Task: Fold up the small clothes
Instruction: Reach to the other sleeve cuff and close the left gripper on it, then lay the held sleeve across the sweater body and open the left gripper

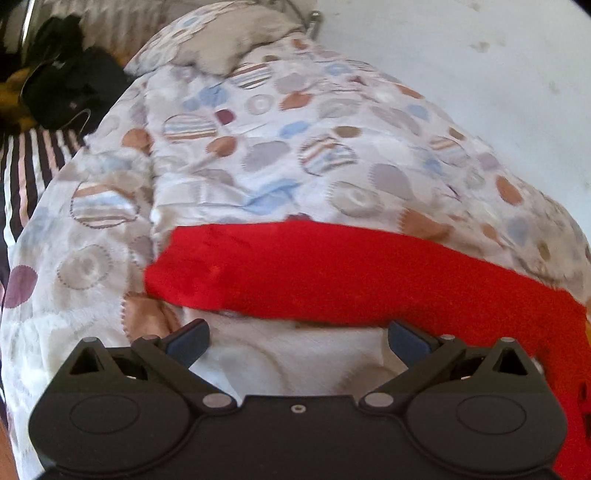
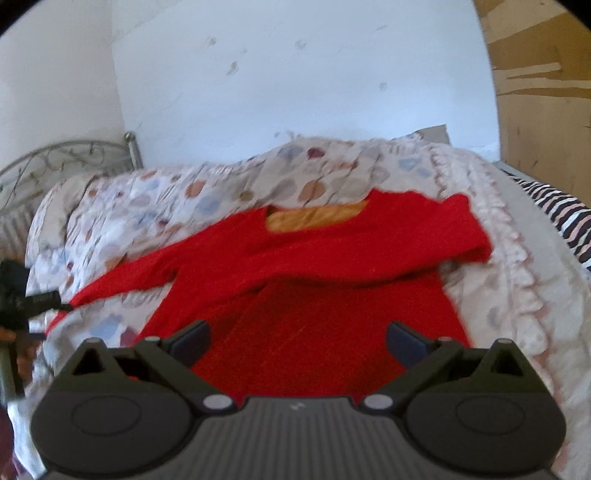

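A red knitted long-sleeved sweater [image 2: 314, 266] is lying spread on a white quilt printed with coloured circles [image 1: 258, 147], one sleeve folded across its chest. The right gripper [image 2: 297, 341] is hovering over its body, jaws wide apart and empty, while the left gripper [image 1: 297, 341] is hanging just short of the other sleeve, jaws likewise apart.

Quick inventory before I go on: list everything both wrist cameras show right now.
red top: one, red with an orange inner neck, spread on the bedspread, one sleeve folded across the chest
bedspread: one, white with coloured circles, covering the bed
pillow: one, matching print, at the headboard end
headboard: one, grey metal, against the wall
striped fabric: one, dark and pale stripes, beside the bedspread
dark items: black, unclear, beside the bed
left gripper: open, empty
right gripper: open, empty
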`<action>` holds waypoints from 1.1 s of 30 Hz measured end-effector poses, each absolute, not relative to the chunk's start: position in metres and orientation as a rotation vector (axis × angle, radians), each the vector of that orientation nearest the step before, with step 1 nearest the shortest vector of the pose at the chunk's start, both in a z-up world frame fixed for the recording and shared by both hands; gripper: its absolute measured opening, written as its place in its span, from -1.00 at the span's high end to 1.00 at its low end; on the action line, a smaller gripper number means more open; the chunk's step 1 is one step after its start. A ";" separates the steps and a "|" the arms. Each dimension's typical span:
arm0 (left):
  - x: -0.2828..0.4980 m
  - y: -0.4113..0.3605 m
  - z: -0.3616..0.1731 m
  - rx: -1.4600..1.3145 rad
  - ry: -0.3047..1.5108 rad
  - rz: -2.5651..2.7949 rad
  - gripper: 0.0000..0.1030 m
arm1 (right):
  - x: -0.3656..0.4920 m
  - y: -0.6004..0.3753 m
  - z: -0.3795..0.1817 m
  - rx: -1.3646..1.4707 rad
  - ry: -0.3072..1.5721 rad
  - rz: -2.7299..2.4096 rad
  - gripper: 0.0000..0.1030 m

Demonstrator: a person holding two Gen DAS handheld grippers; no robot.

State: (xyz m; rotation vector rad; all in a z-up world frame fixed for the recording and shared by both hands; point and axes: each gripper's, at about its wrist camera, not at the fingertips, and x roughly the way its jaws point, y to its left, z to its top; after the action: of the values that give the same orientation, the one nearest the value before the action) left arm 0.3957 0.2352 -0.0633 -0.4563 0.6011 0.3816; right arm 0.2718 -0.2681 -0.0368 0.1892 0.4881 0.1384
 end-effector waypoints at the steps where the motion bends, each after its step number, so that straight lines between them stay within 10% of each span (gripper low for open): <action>1: 0.397 0.242 -0.065 -0.471 0.598 0.387 -0.99 | 0.271 -0.262 -0.039 0.169 0.496 0.135 -1.00; 9: 0.401 0.296 -0.087 -0.763 0.532 0.535 -0.72 | 0.268 -0.233 -0.055 0.100 0.558 0.132 -1.00; 18: 0.406 0.313 -0.081 -0.824 0.482 0.692 0.70 | 0.271 -0.229 -0.059 0.078 0.580 0.136 -1.00; 33: 0.418 0.222 0.055 -0.377 0.172 0.367 0.79 | 0.266 -0.244 -0.052 0.157 0.544 0.154 -1.00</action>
State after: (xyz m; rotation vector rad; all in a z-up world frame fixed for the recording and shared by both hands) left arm 0.4180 0.2218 0.0551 -0.3766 0.1721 0.3670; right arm 0.2665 -0.2444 -0.0519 0.1573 0.5440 0.1540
